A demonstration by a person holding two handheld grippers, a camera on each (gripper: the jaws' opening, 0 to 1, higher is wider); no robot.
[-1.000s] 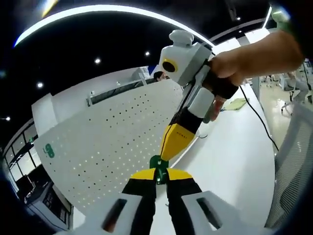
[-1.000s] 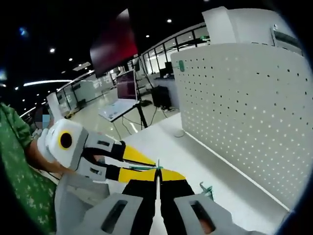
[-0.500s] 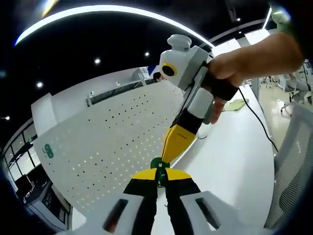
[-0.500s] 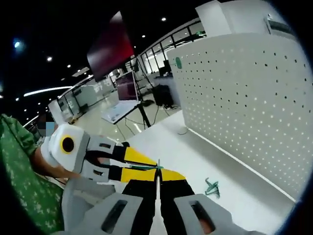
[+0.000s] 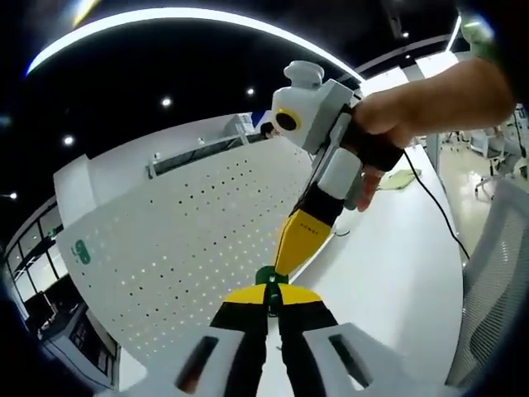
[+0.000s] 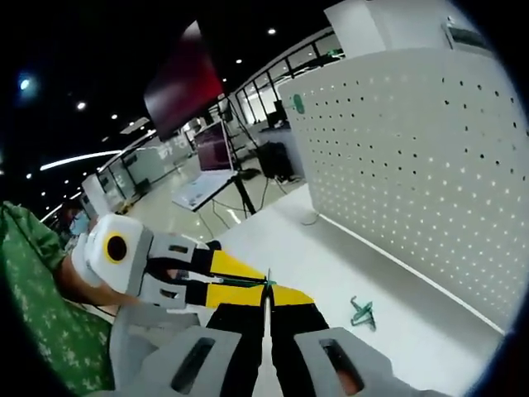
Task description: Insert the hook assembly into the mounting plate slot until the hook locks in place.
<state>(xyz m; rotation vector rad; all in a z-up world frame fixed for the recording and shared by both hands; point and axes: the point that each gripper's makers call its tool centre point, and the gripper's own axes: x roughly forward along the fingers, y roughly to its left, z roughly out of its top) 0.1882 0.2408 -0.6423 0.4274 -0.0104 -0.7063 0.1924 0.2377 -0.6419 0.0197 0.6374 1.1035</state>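
We see the pegboard (image 6: 413,165) as matt white sheet, probably painted metal, with punched holes. Below it the table (image 6: 331,273) is smooth white with a soft sheen. The green hook (image 6: 361,313) on that table looks like thin coated wire or plastic; we cannot tell which. Both grippers have matt black and yellow plastic jaws. Left of the pegboard, a sleeve (image 6: 33,314) is patterned green cloth.
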